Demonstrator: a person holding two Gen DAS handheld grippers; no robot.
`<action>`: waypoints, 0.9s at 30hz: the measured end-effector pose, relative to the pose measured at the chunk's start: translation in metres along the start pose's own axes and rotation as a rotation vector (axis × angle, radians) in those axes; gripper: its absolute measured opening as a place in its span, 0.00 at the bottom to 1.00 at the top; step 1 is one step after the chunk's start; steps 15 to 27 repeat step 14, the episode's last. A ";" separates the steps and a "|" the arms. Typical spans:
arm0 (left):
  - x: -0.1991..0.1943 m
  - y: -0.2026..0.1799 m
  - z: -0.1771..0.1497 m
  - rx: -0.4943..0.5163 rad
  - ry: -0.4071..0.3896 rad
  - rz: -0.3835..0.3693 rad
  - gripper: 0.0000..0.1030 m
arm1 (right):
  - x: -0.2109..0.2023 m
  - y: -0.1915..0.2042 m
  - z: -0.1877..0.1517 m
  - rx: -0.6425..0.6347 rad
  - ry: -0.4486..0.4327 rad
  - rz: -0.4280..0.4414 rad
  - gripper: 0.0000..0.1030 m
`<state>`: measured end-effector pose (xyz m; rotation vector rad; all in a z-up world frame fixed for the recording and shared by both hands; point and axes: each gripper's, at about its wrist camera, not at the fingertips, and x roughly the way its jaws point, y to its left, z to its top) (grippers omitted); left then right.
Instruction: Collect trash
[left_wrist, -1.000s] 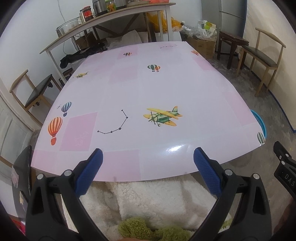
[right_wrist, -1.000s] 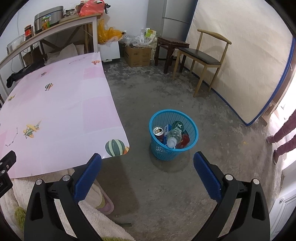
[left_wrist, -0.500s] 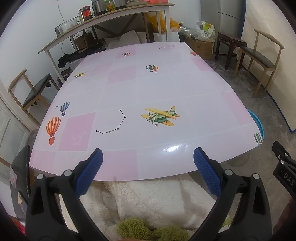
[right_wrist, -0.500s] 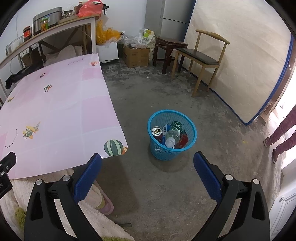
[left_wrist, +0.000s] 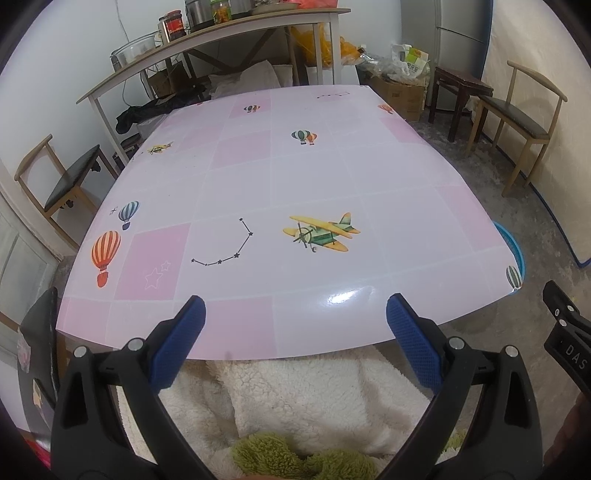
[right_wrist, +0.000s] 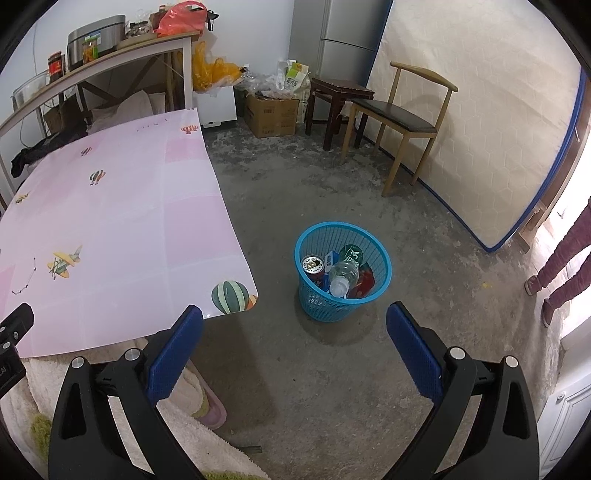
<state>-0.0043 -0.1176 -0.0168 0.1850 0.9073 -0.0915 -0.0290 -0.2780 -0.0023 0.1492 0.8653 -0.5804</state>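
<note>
Left wrist view: left tool (left_wrist: 295, 334) is held wide open with nothing between its blue pads (left_wrist: 177, 347); it hangs just over the near edge of the surface (left_wrist: 332, 177); that surface is covered by a pink checked sheet printed with balloons and a plane, and nothing is seen lying on it; its near edge runs across just beyond the pads, its right corner ends just in front of the blue basket's rim (left_wrist: 515, 247); white fleece (left_wrist: 303, 391) is seen below the near edge; a chair (left_wrist: 62, 181) stands off the left edge, a second chair (left_wrist: 524, 122) well apart on the right, with bare concrete floor (left_wrist: 480, 177) between it and the surface.

Right wrist view: right tool (right_wrist: 295, 345) is likewise spread wide, nothing held; it is aimed at the floor beside the surface's right corner (right_wrist: 236, 295); trash is found inside the blue basket (right_wrist: 343, 306): a can (right_wrist: 313, 265), a clear bottle (right_wrist: 341, 277), red and blue wrappers, a dark round lid; the basket stands on open floor, near the corner but not touching it; clear floor is seen all round it; a mattress (right_wrist: 480, 122) leans on the right wall, a stool (right_wrist: 338, 99) and cardboard box (right_wrist: 271, 114) at the far wall; a person's legs (right_wrist: 561, 273) are seen at the right edge.
</note>
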 end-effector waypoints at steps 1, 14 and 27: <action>0.000 0.000 0.000 0.000 0.001 0.000 0.92 | 0.000 0.000 0.000 0.000 0.000 0.000 0.94; 0.000 -0.002 -0.002 -0.001 0.007 -0.004 0.92 | -0.002 -0.001 0.002 0.012 0.001 -0.001 0.94; 0.000 -0.002 -0.002 -0.001 0.007 -0.004 0.92 | -0.002 -0.001 0.002 0.012 0.001 -0.001 0.94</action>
